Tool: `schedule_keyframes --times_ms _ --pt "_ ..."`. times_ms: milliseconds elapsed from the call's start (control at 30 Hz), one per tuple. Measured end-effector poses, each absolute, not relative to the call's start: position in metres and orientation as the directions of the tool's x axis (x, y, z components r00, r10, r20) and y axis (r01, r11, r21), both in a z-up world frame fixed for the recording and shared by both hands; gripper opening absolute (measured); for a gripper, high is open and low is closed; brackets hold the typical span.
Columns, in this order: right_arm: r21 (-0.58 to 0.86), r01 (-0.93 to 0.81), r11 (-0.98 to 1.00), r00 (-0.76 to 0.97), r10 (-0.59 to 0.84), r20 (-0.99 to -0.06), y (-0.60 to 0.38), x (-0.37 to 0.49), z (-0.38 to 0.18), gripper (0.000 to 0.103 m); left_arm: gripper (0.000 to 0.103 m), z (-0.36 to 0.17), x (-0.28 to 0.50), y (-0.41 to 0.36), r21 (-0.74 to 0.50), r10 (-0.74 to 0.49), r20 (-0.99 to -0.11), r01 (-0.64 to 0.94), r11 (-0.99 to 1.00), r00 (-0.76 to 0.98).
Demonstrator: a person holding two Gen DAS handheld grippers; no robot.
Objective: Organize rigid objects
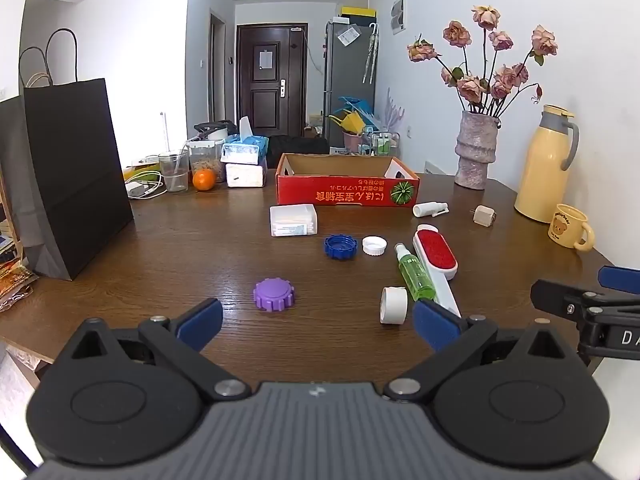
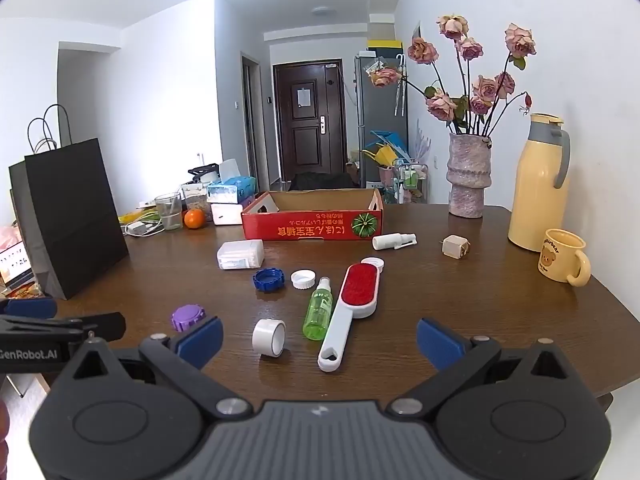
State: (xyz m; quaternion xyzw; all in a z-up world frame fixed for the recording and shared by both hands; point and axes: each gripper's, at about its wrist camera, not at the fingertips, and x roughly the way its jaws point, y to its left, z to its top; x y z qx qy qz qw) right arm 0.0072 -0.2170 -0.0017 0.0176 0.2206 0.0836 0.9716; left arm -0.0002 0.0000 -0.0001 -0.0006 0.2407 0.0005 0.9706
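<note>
Loose items lie on the brown table (image 1: 180, 248) before an empty red cardboard box (image 1: 347, 191) (image 2: 312, 226): a purple cap (image 1: 274, 294) (image 2: 187, 317), a blue cap (image 1: 340, 246) (image 2: 268, 279), a white cap (image 1: 374, 245) (image 2: 303, 279), a white tape roll (image 1: 393, 305) (image 2: 269, 337), a green spray bottle (image 1: 416, 274) (image 2: 318, 314), a red-and-white lint brush (image 1: 436, 262) (image 2: 352, 308), a white box (image 1: 293, 220) (image 2: 240, 255), a small white spray bottle (image 1: 430, 209) (image 2: 394, 241) and a beige cube (image 1: 484, 215) (image 2: 454, 246). My left gripper (image 1: 318, 326) is open and empty above the near table edge. My right gripper (image 2: 320, 340) is open and empty, near the tape and brush handle.
A black paper bag (image 1: 72, 176) (image 2: 68, 216) stands at the left. A vase of roses (image 1: 476, 152) (image 2: 468, 176), a yellow thermos (image 1: 546, 164) (image 2: 538, 184) and a yellow mug (image 1: 568, 226) (image 2: 562, 256) stand at the right. An orange (image 1: 204, 180), a glass and tissue boxes sit behind.
</note>
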Motion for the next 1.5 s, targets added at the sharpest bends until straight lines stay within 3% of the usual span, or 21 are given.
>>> schedule_keyframes --times_ms 1500 --pt "0.069 -0.160 0.985 0.880 0.174 -0.442 -0.2151 0.0079 -0.0056 0.103 0.103 -0.0015 -0.0017 0.0037 -0.022 -0.011 -0.475 0.001 1.000 0.880"
